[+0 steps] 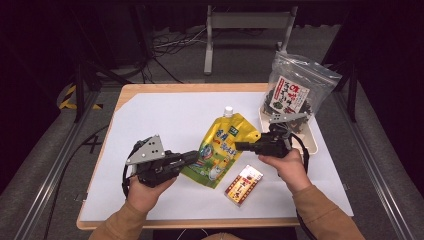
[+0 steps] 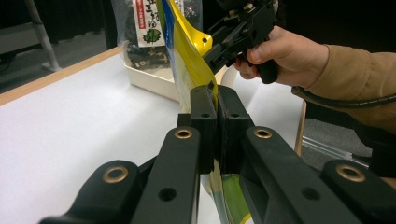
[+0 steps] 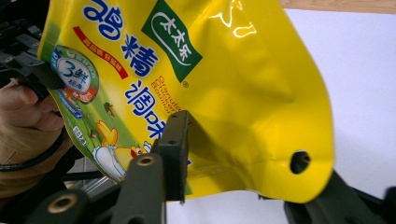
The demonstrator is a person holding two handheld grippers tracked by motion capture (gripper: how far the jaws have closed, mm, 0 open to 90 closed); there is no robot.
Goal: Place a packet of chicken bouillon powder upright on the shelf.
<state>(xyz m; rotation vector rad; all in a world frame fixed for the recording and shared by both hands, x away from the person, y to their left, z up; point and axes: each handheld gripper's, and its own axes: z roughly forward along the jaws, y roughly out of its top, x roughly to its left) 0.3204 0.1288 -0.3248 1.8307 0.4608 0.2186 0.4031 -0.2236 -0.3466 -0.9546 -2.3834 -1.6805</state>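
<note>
The yellow pouch (image 1: 221, 150), with its white cap toward the top of the frame, is seen at the middle of the high view, lifted off the white table (image 1: 160, 120) and stretched between two grippers. Its lower left edge is pinched tight in the left gripper (image 1: 194, 158), whose fingers (image 2: 203, 122) are clenched on the seam in the left gripper view. Its upper right corner, near the punched hole, lies between the fingers (image 3: 173, 154) of the right gripper (image 1: 240, 146); in the right gripper view one finger is seen against the printed face while the other lies behind the foil, and whether both already press cannot be told.

The step in hand is judged to be a hand-over or two-handed lift of the pouch. For the next move, a firm closing of the right fingers on the corner would be called for before the left grip is loosened.

Further out, a small red box (image 1: 243, 185) lies at lower right, and a clear bag of dark seaweed (image 1: 296, 92) stands in a cream tray (image 1: 313, 142) at upper right.
</note>
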